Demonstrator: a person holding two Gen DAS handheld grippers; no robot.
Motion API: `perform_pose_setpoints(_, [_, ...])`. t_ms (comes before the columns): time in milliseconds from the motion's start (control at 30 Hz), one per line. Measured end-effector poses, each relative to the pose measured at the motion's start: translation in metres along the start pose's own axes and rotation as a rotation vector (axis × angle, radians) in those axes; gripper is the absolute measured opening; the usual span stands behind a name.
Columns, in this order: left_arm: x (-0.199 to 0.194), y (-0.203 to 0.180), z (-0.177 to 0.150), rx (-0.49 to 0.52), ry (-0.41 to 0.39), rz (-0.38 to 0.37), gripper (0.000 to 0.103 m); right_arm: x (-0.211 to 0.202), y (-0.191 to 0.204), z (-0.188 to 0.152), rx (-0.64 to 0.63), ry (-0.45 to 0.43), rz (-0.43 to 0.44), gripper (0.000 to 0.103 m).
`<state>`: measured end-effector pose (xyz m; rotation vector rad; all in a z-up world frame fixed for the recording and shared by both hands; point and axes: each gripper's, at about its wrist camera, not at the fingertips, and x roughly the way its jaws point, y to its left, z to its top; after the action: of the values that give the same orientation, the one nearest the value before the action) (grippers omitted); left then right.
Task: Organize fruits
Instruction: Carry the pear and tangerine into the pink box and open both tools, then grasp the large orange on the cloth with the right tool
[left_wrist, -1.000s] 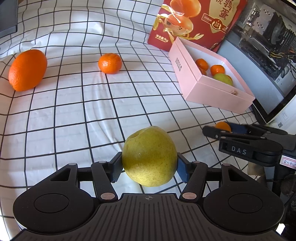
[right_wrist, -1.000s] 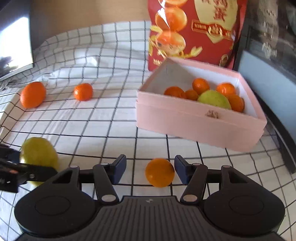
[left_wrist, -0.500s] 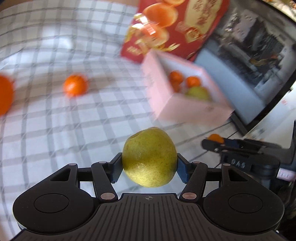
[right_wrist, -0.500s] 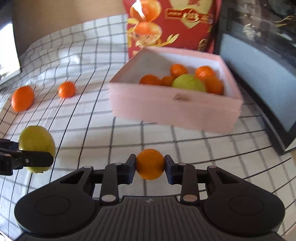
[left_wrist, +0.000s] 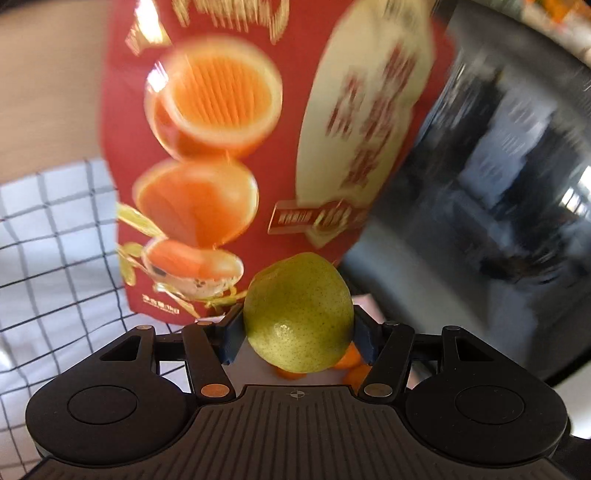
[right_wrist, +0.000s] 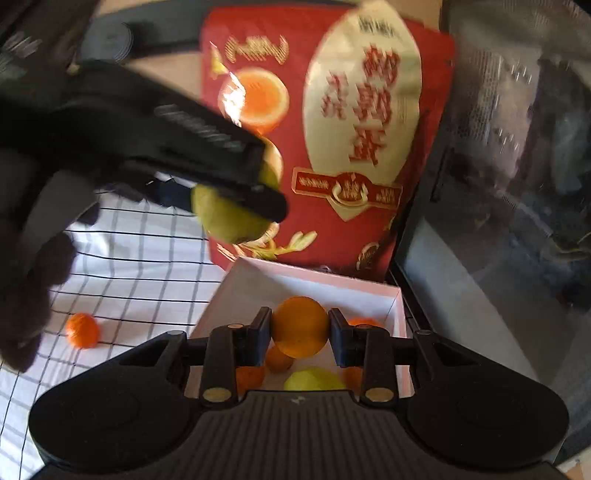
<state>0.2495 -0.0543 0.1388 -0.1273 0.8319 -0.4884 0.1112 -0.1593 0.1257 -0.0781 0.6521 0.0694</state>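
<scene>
My left gripper (left_wrist: 298, 326) is shut on a yellow-green pear (left_wrist: 297, 314), held in the air above the pink box, whose oranges (left_wrist: 349, 360) peek out below the pear. In the right wrist view the same pear (right_wrist: 229, 218) hangs at upper left in the left gripper (right_wrist: 236, 184), over the box's far left corner. My right gripper (right_wrist: 300, 328) is shut on a small orange (right_wrist: 300, 326) above the open pink box (right_wrist: 397, 314). Inside the box lie several small oranges (right_wrist: 279, 358) and another pear (right_wrist: 314, 380).
A tall red food bag (right_wrist: 332, 147) stands right behind the box. A dark glass-fronted case (right_wrist: 517, 184) borders the box on the right. One small orange (right_wrist: 82, 329) lies on the white checked cloth (right_wrist: 140, 280) to the left. A dark gloved hand (right_wrist: 22, 288) holds the left gripper.
Both grippers have lifted their fruit and moved over the pink box. The right gripper closed on the small orange, which had lain on the cloth between its open fingers.
</scene>
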Motion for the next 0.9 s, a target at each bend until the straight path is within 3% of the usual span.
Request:
perform_pose_setpoints(167, [0.059, 0.004, -0.016, 0.03, 0.12, 0.046, 0.065, 0.04, -0.012, -0.016, 0.041, 0.093, -0.01, 0.032])
perform_pose_setpoints(367, [0.065, 0.005, -0.026, 0.097, 0.072, 0.08, 0.064, 0.06, -0.016, -0.027, 0.017, 0.109, -0.018, 0.033])
perform_pose_setpoints(400, [0.06, 0.005, -0.024, 0.101, 0.047, 0.085, 0.064, 0.061, -0.015, -0.027, 0.013, 0.11, -0.016, 0.034])
perform_pose_setpoints(433, [0.053, 0.005, -0.022, 0.103, 0.019, 0.086, 0.062, 0.061, -0.013, -0.028, 0.009, 0.116, -0.023, 0.044])
perform_pose_setpoints(467, [0.045, 0.006, -0.019, 0.098, -0.015, 0.083, 0.062, 0.063, -0.012, -0.028, 0.003, 0.126, -0.024, 0.06])
perform_pose_setpoints(500, [0.036, 0.007, -0.019, 0.087, -0.052, 0.075, 0.062, 0.064, -0.011, -0.03, 0.0, 0.128, -0.022, 0.065])
perform_pose_setpoints(700, [-0.035, 0.026, -0.049, -0.001, -0.189, 0.056, 0.062, 0.056, -0.005, -0.035, 0.002, 0.11, -0.016, 0.067])
perform_pose_setpoints(900, [-0.094, 0.065, -0.12, -0.066, -0.222, 0.185, 0.062, 0.03, 0.007, -0.027, -0.009, -0.023, -0.023, 0.077])
